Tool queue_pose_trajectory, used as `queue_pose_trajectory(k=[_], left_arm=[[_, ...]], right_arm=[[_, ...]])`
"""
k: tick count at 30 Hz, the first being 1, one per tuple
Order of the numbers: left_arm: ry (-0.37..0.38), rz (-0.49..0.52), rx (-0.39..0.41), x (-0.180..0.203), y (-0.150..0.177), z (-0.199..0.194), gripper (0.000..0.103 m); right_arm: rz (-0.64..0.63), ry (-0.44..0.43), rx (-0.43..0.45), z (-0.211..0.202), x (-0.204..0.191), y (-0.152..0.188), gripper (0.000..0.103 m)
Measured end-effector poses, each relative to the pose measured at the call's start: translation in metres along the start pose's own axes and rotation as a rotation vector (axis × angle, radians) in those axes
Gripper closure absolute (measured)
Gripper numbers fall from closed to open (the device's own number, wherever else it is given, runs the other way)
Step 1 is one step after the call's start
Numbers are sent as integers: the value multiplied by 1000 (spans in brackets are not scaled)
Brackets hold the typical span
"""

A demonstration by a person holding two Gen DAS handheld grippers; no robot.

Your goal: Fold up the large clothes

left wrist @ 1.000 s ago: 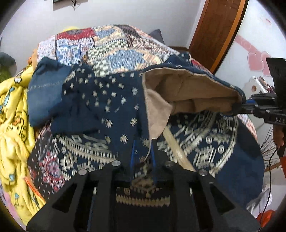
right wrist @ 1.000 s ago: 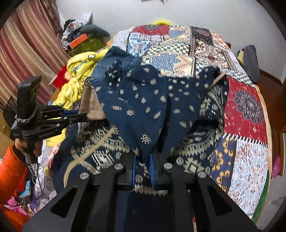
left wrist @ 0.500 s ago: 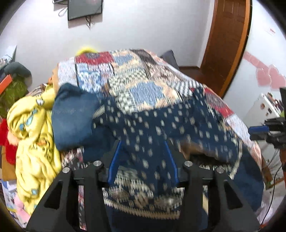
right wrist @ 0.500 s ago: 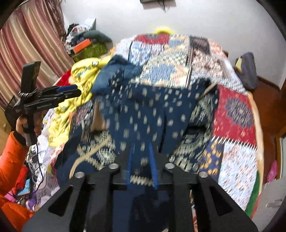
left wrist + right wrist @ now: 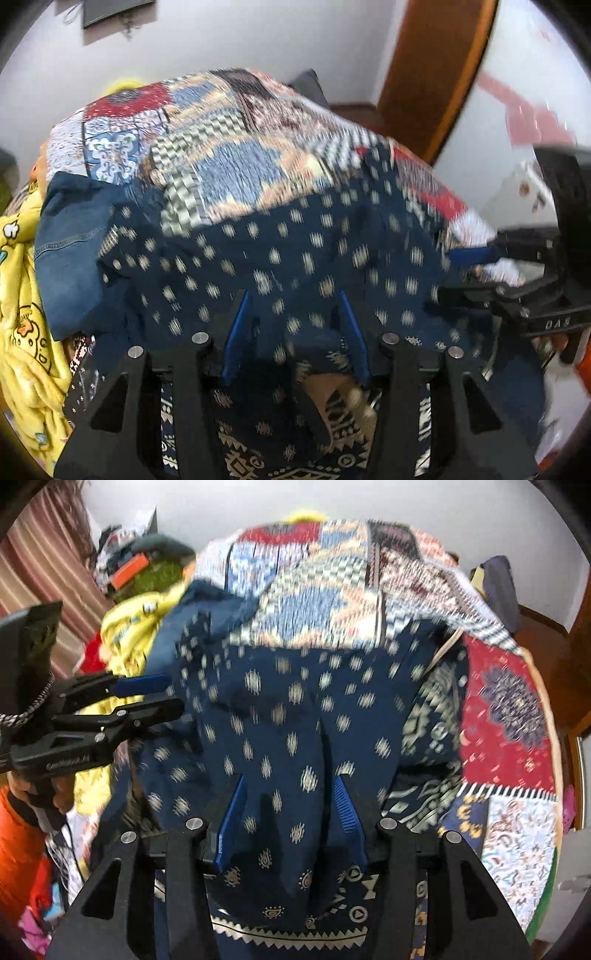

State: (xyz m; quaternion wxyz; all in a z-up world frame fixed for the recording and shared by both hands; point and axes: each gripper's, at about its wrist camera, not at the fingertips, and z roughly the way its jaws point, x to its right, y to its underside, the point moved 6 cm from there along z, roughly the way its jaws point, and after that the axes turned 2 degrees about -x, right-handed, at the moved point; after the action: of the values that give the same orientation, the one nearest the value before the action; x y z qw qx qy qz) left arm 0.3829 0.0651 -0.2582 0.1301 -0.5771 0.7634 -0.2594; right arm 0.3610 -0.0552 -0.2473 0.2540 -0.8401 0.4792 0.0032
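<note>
Standing at the foot of the bed point(image 5: 509, 716), I see the big navy patterned garment point(image 5: 280, 716) spread over the patchwork quilt, its dotted top layer doubled over the zigzag-bordered layer underneath, so I'd guess a fold has just been laid down. Both grippers have their fingers spread wide and aren't pinching anything. The left gripper point(image 5: 293, 325) hangs low over the near edge, cloth showing through the gap, and the right gripper point(image 5: 288, 805) sits the same way over its side. That makes sense if the fold is meant to settle flat without being tugged.

From the garment's middle, a denim piece point(image 5: 70, 258) lies around 10 o'clock, half tucked under the navy cloth, and a yellow cartoon-print blanket point(image 5: 22, 332) bunches at 9 o'clock off the bed's edge. Everything's motion-blurred, so I can't swear the fold edge lines up evenly. My guess is the next move needs a fresh grab on the near hem.
</note>
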Motion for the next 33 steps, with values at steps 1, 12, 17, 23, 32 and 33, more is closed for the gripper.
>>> queue_pose_trajectory(k=[1, 12, 17, 23, 32, 33], left_arm=[[-25, 29, -6, 3, 8, 1, 55], [-52, -36, -12, -6, 87, -9, 47], [-66, -98, 37, -23, 86, -38, 47], [-213, -196, 122, -84, 66, -72, 41], [-244, -348, 37, -184, 47, -25, 40], [-234, -356, 17, -192, 44, -13, 40]], right_arm=[[-8, 2, -20, 5, -1, 5, 57], [-95, 30, -81, 10, -10, 39, 57], [-72, 25, -26, -9, -4, 30, 57], [13, 51, 94, -41, 28, 12, 57], [208, 125, 109, -26, 101, -8, 57], [231, 122, 100, -20, 108, -9, 57]])
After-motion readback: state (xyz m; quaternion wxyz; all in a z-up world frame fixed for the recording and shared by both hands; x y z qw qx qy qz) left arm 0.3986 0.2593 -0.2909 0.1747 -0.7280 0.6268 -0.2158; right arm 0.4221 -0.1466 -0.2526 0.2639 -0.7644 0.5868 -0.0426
